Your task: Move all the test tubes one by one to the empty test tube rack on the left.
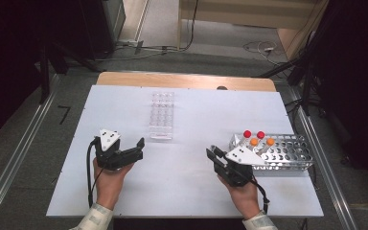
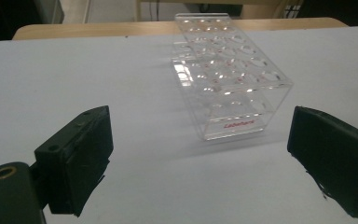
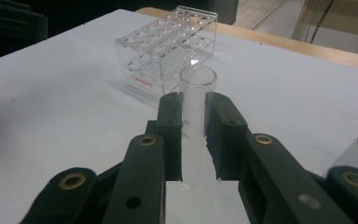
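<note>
Right gripper view: the right gripper (image 3: pixel 193 135) has its black jaws clamped on a clear, uncapped glass test tube (image 3: pixel 196 100), held upright with the open rim standing above the pads. Ahead, at about eleven o'clock from the tube, sits the empty clear acrylic tube rack with a grid of round holes (image 3: pixel 168 51) on the white table top (image 3: pixel 51 116).

In the high view the left gripper (image 1: pixel 139 146) hovers with its jaws spread wide and nothing between them, the acrylic rack at roughly one o'clock from it. The white perforated rack holding red- and orange-capped tubes (image 1: pixel 280 153) lies at two o'clock of the right hand.

My worry is the grip: smooth glass between flat pads could slip or tilt. A tilted tube would catch a hole's edge, and since the left gripper is not steadying the light acrylic rack, it could be pushed or tipped.
</note>
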The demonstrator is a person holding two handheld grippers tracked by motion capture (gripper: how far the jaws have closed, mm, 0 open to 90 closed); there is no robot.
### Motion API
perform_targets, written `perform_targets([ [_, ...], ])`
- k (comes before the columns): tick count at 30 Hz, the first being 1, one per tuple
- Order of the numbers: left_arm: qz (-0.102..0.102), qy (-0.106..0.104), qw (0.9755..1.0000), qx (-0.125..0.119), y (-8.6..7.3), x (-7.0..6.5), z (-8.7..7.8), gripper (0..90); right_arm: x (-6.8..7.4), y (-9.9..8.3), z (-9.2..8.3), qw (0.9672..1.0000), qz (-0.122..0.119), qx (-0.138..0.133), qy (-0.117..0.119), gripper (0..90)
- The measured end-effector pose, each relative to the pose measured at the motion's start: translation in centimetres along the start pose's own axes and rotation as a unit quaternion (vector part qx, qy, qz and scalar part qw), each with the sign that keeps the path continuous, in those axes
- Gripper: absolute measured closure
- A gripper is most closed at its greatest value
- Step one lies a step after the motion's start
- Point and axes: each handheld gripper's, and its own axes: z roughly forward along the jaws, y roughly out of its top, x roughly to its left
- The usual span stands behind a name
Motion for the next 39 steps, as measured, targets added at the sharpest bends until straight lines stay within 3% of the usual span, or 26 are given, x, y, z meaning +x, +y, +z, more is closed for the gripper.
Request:
perform_targets([
  [7,0.022,-0.04,0.9989,0.002,0.6,-2.1,0.5,14.2,1.1,0.2,3.2,1.0,-0.002,0.007,0.004,73.4],
  [13,0.032,-0.046,0.9984,0.006,0.8,-3.0,1.0,14.6,2.0,0.7,5.1,0.9999,0.0,0.009,0.012,73.4],
  [15,0.029,-0.051,0.9982,0.007,1.0,-3.3,1.2,14.7,2.4,0.9,5.7,0.9998,-0.002,0.009,0.017,73.4],
  [19,0.022,-0.073,0.997,0.01,1.3,-4.0,1.4,24.0,3.2,1.1,6.9,0.9996,-0.01,0.011,0.024,73.4],
  [21,0.003,-0.111,0.9936,0.022,1.7,-4.5,2.0,26.5,3.3,1.0,7.3,0.9996,-0.009,0.014,0.023,73.4],
  [22,0.003,-0.111,0.9936,0.022,1.7,-4.5,2.0,27.5,3.3,1.0,7.4,0.9996,-0.005,0.016,0.024,73.4],
  [23,0.003,-0.125,0.9919,0.023,2.0,-5.1,2.3,29.0,3.3,1.0,7.5,0.9996,-0.004,0.014,0.024,73.4],
  [26,0.015,-0.137,0.9901,0.027,2.3,-5.9,2.6,32.3,3.4,1.0,7.5,0.9996,-0.006,0.011,0.025,73.4],
  [28,0.026,-0.161,0.9862,0.03,2.6,-7.1,2.9,35.4,3.4,1.1,7.5,0.9996,-0.005,0.011,0.025,73.4],
  [34,0.056,-0.173,0.9825,0.039,3.2,-8.5,3.2,46.7,3.5,1.0,7.6,0.9995,-0.007,0.014,0.027,73.4],
  [38,0.056,-0.184,0.9802,0.045,3.3,-8.7,3.3,56.4,3.5,1.1,7.7,0.9995,-0.007,0.012,0.027,73.4],
  [39,0.057,-0.193,0.9783,0.05,3.3,-8.7,3.3,60.0,3.6,1.1,7.7,0.9996,-0.007,0.012,0.026,73.4],
])
